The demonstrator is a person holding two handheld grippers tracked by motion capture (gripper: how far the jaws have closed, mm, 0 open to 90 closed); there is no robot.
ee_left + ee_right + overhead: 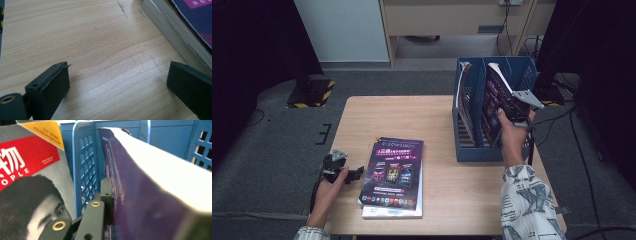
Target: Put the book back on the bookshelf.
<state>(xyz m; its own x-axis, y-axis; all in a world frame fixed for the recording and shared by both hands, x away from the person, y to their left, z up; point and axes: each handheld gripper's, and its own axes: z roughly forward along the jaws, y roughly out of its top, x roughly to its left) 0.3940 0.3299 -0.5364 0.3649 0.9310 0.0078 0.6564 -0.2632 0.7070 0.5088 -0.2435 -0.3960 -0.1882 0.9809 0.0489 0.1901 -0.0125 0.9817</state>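
Note:
A thick purple book (493,100) stands tilted in the middle slot of a blue file rack (472,150). My right gripper (509,107) is shut on this book; in the right gripper view one black finger (107,200) presses its purple cover (150,202), and the other jaw is hidden behind the pages. A stack of two books (394,172), the top one purple, lies flat on the table. My left gripper (353,175) rests just left of that stack with its jaws wide open (117,82) over bare wood, holding nothing. The stack's edge (175,30) lies beyond the right jaw.
A magazine with a red title (27,160) stands in the rack's left slot (464,95). The wooden table (412,115) has bare room between the stack and the rack. Grey floor, cables and a stand foot (312,92) surround the table.

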